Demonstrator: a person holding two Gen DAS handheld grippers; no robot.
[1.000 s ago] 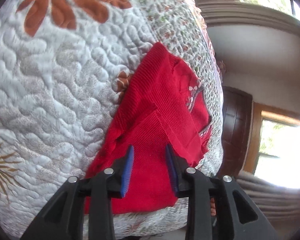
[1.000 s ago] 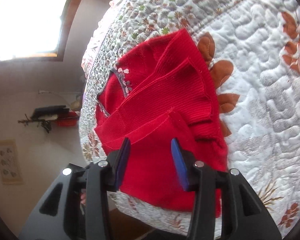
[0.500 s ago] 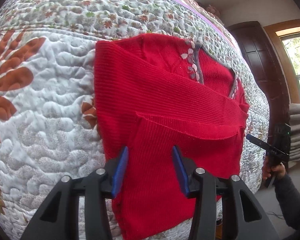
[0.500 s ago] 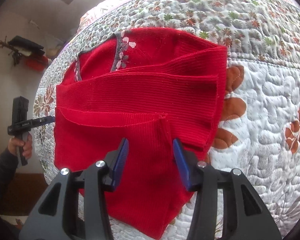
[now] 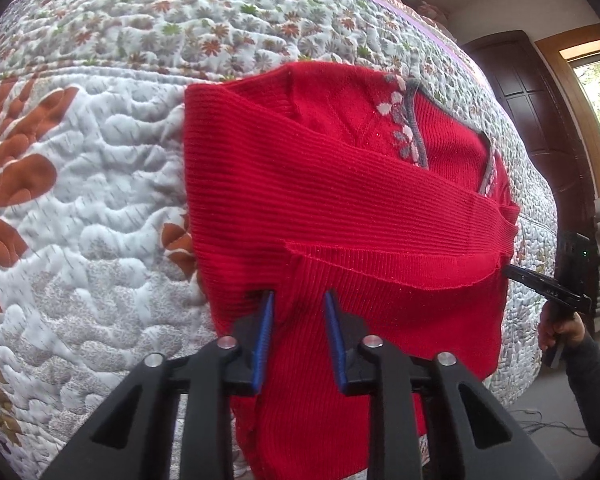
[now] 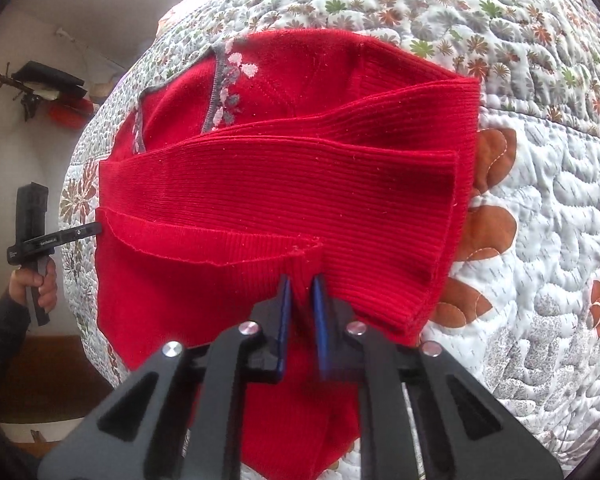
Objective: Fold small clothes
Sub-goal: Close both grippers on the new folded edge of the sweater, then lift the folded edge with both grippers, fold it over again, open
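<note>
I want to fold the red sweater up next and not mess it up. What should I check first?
1. Right gripper pinching the red sweater: ok, fingers nearly shut on a ridge of knit.
2. Left gripper holding cloth: not ok, fingers open around the hem.
3. Both sleeves folded across the front: ok.
4. Sweater lying on the quilt: ok.
5. Both layers caught: cannot tell.
</note>
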